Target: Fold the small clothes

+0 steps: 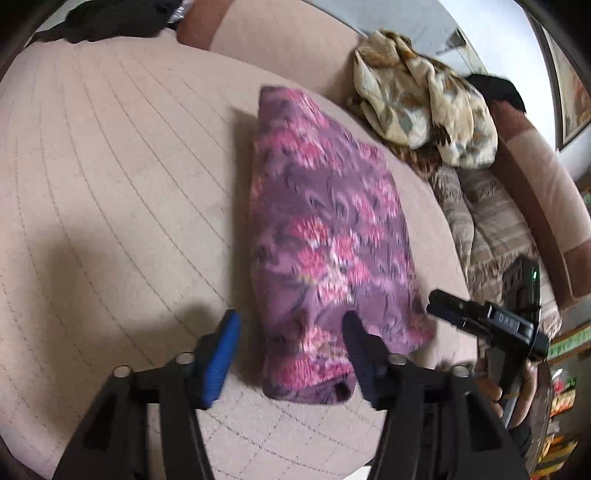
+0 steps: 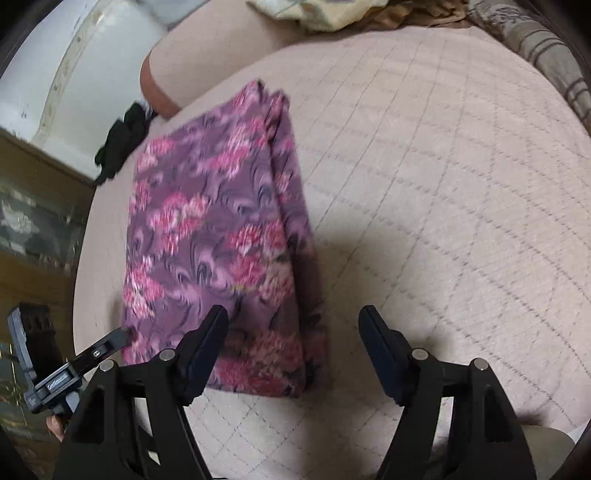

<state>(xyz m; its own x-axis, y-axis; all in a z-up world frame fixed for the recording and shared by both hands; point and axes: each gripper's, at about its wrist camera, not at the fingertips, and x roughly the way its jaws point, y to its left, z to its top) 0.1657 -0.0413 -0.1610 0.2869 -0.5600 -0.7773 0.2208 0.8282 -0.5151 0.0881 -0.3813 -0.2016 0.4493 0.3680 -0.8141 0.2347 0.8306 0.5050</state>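
Observation:
A purple cloth with pink flowers (image 1: 325, 236) lies folded into a long rectangle on the beige quilted cushion (image 1: 110, 177). It also shows in the right wrist view (image 2: 218, 236). My left gripper (image 1: 291, 354) is open and empty, hovering over the cloth's near end. My right gripper (image 2: 295, 350) is open and empty over the cloth's near right corner. The right gripper's tip (image 1: 443, 306) reaches the cloth's near right edge in the left wrist view. The left gripper's tip (image 2: 122, 338) touches the cloth's near left corner in the right wrist view.
A cream patterned garment (image 1: 424, 99) is heaped at the sofa's back right, over a striped blanket (image 1: 487, 218). A black garment (image 1: 110, 18) lies at the far left edge; it also shows in the right wrist view (image 2: 122, 140). The cushion (image 2: 443, 184) stretches right.

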